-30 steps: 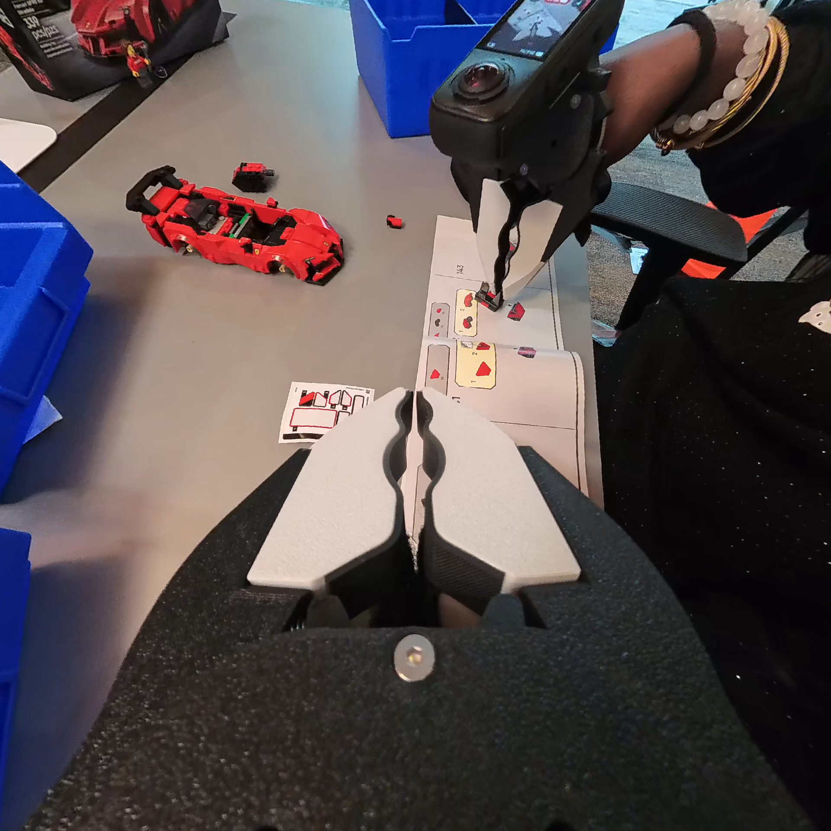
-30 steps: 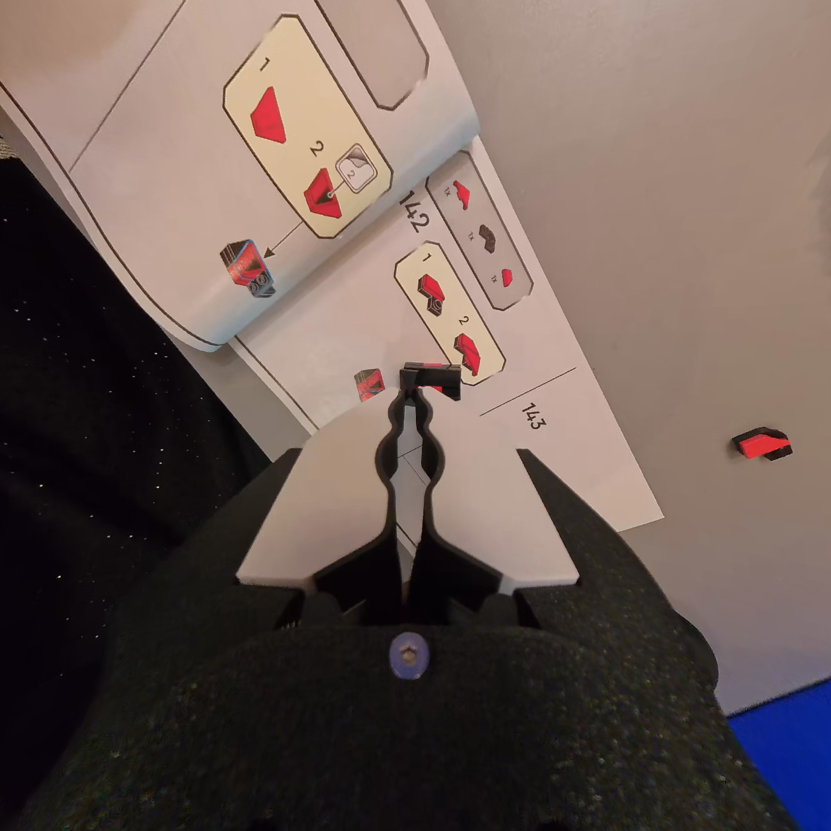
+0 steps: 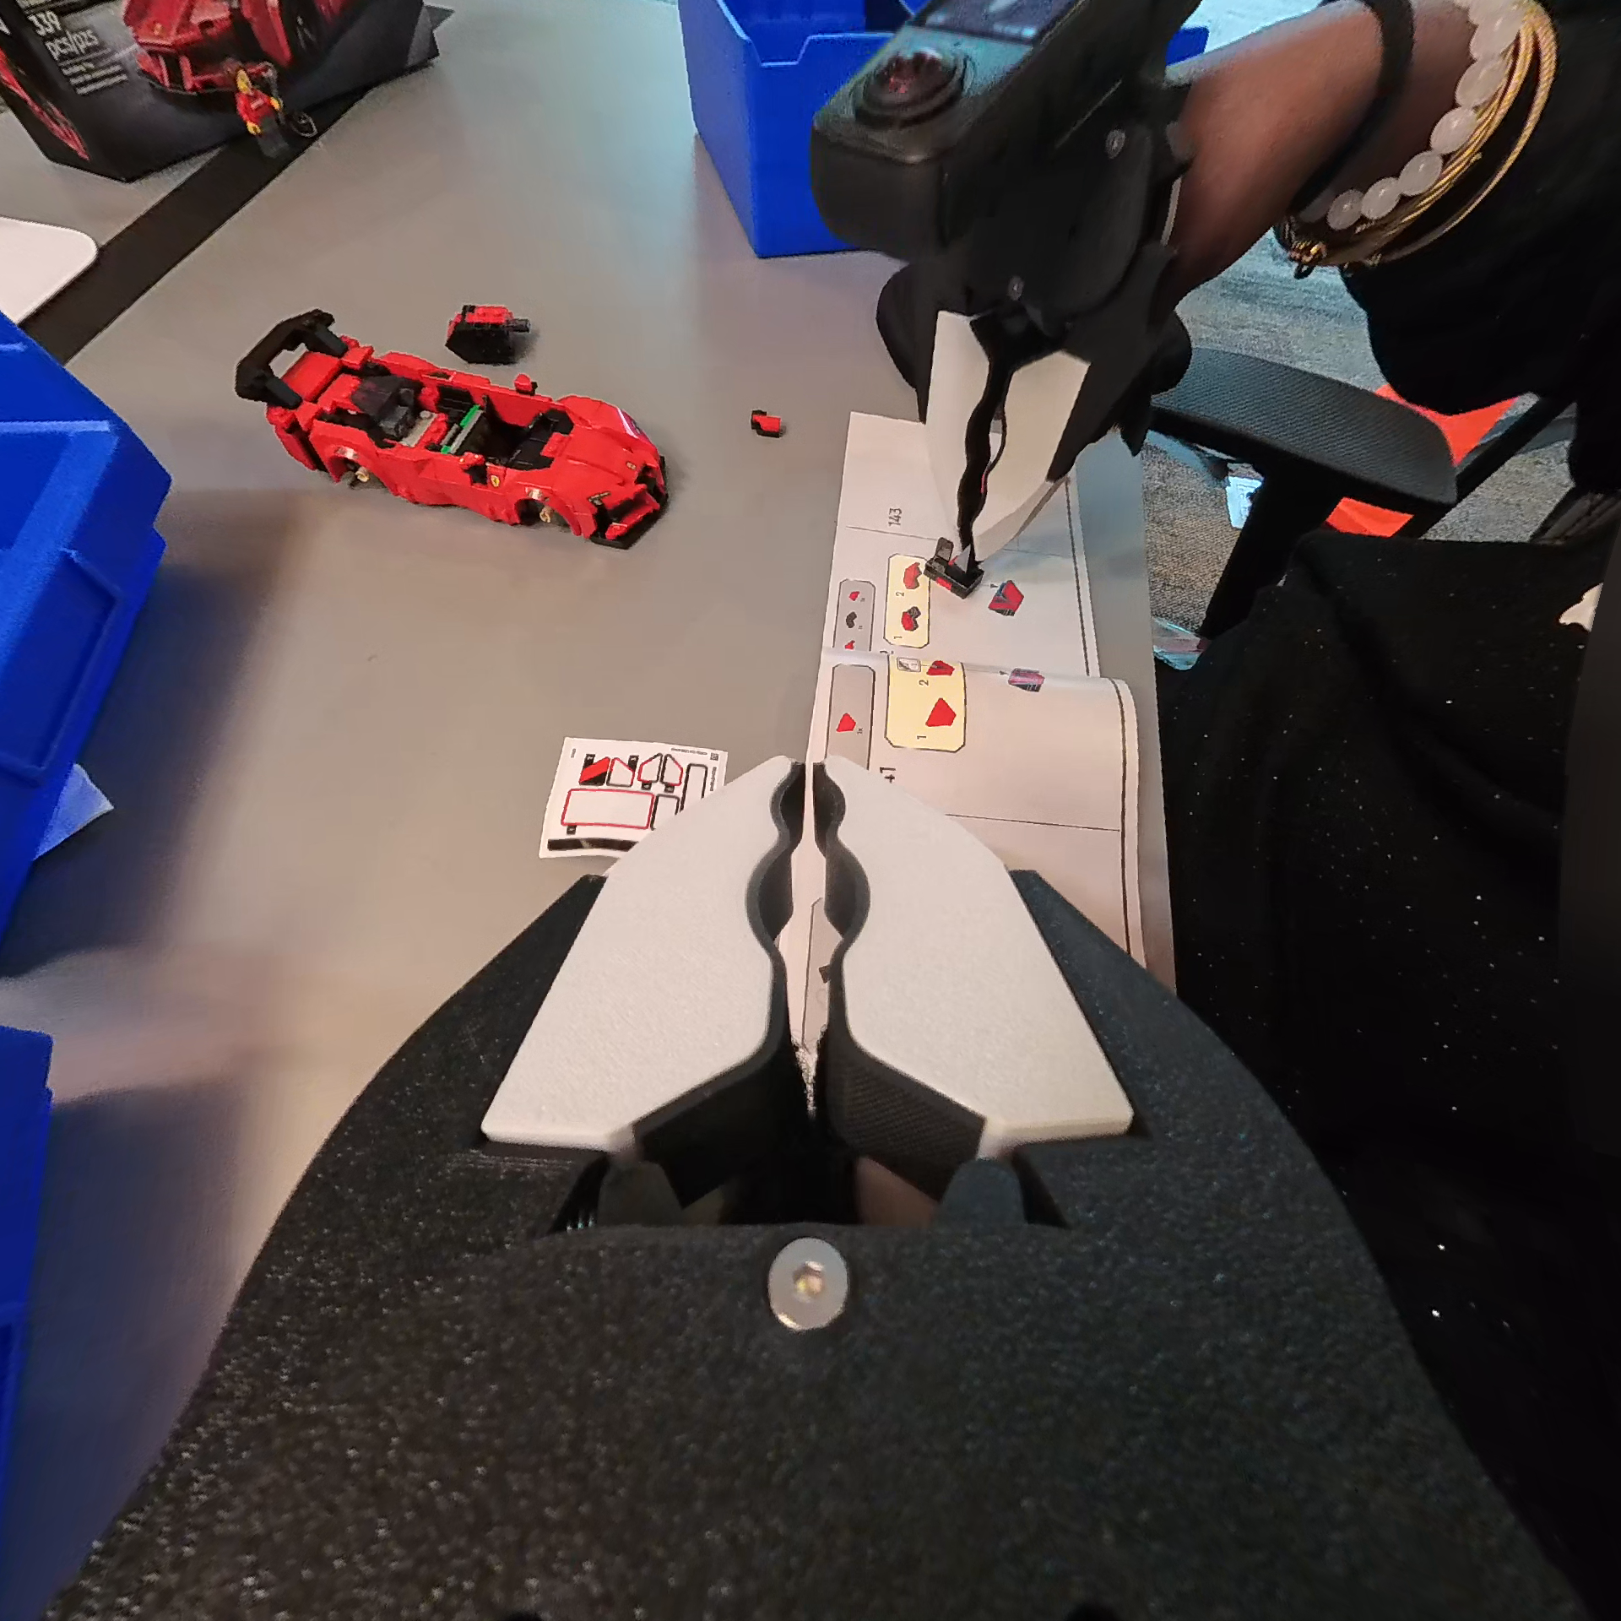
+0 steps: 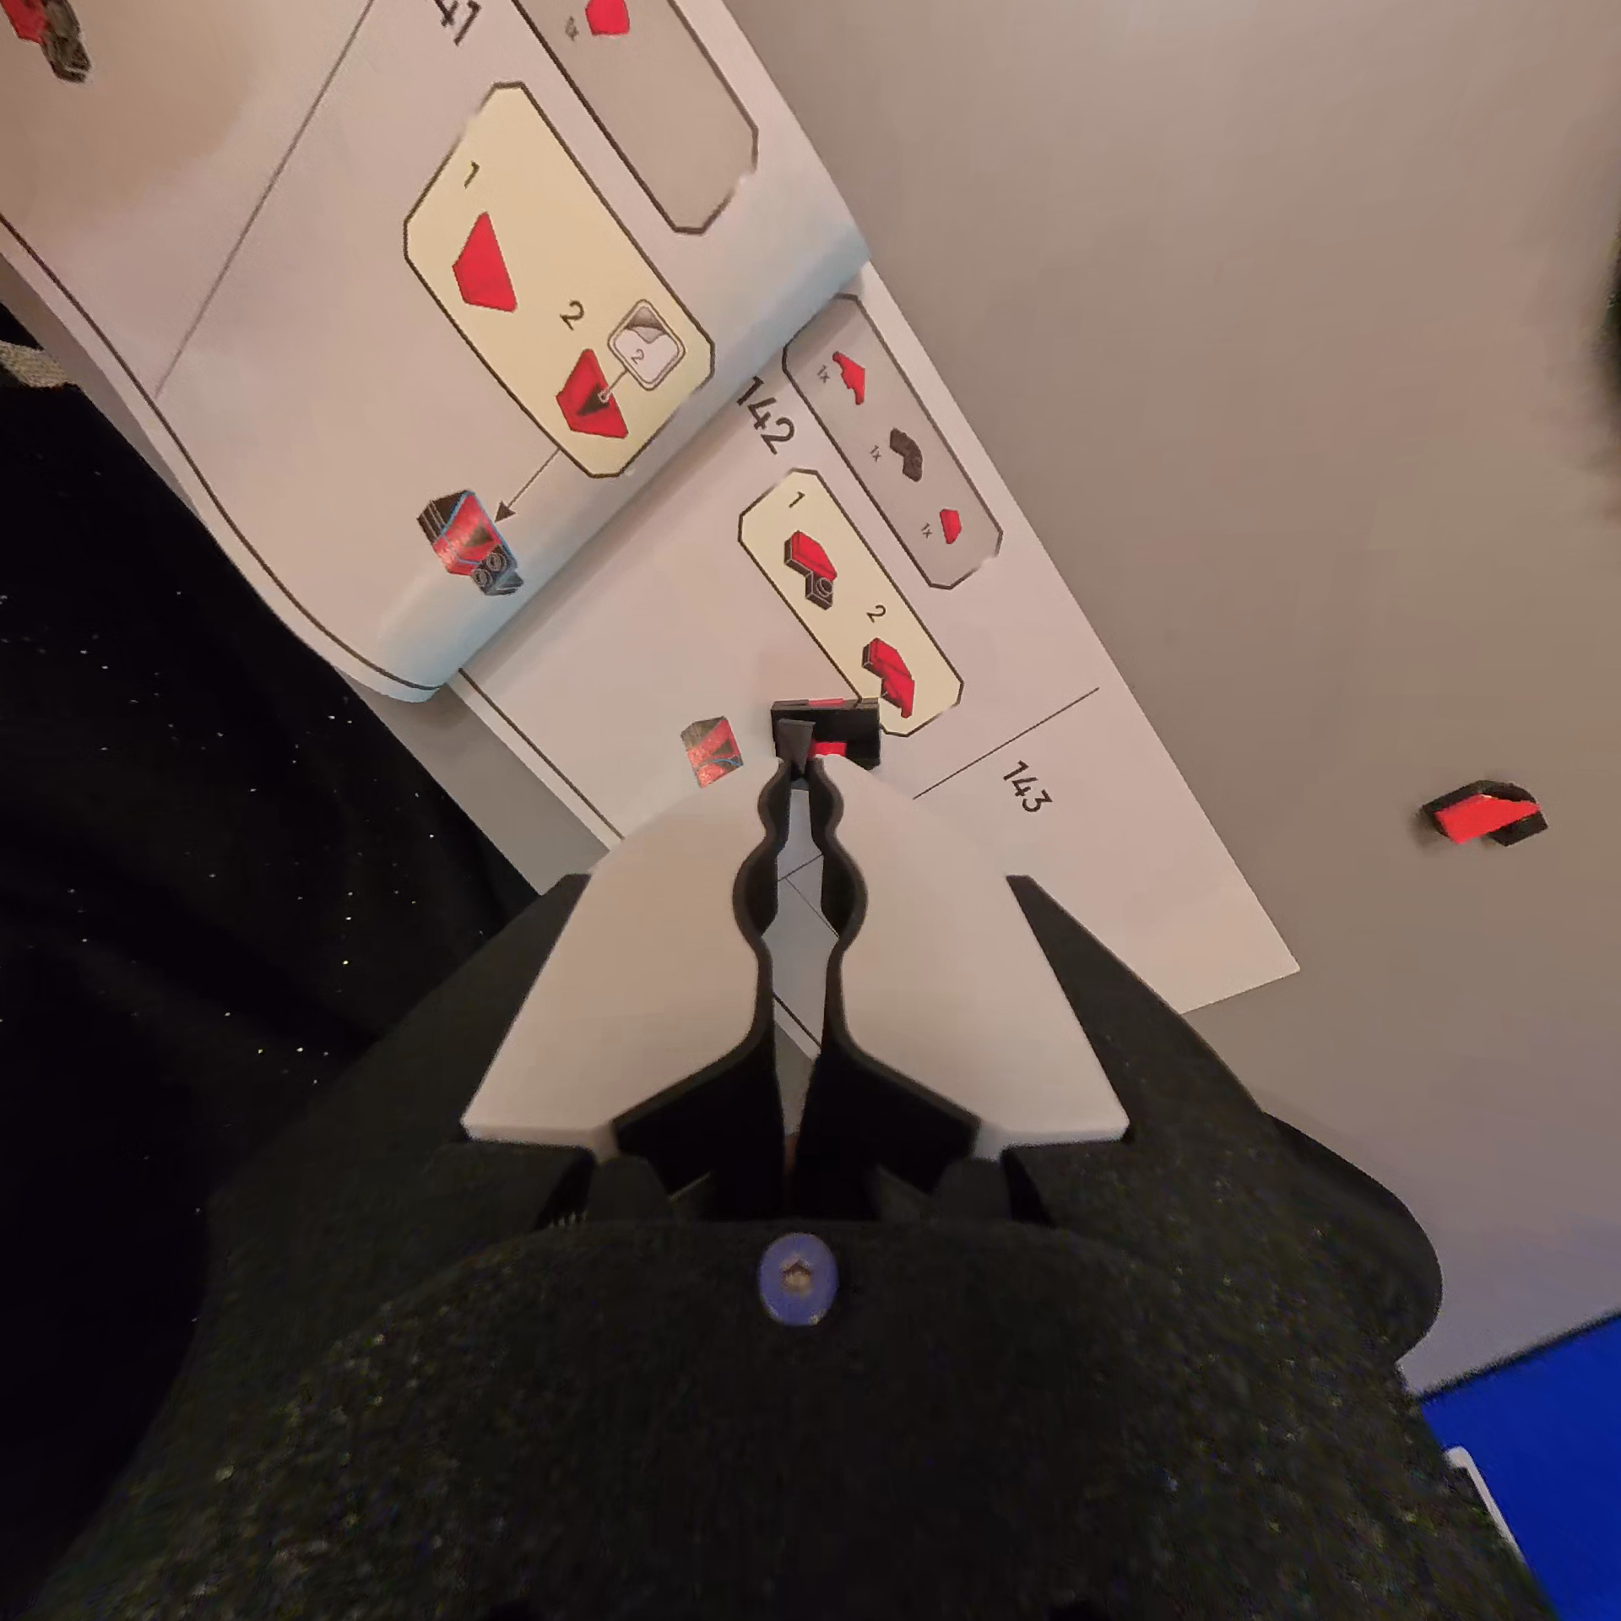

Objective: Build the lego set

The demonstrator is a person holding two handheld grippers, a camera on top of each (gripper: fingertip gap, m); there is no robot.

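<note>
Lego sub-assembly (image 4: 824,732), black and red, is pinched at the tips of the right gripper (image 4: 803,767) over the open instruction booklet (image 4: 1096,877); its underside is hidden. Left gripper (image 3: 808,772) is held closed on nothing, above the table. Beyond lie a sticker sheet (image 3: 627,794), a loose red piece (image 3: 767,424) and the red Lego car (image 3: 456,430). Blue bins (image 3: 61,561) are cut off at the frame.
</note>
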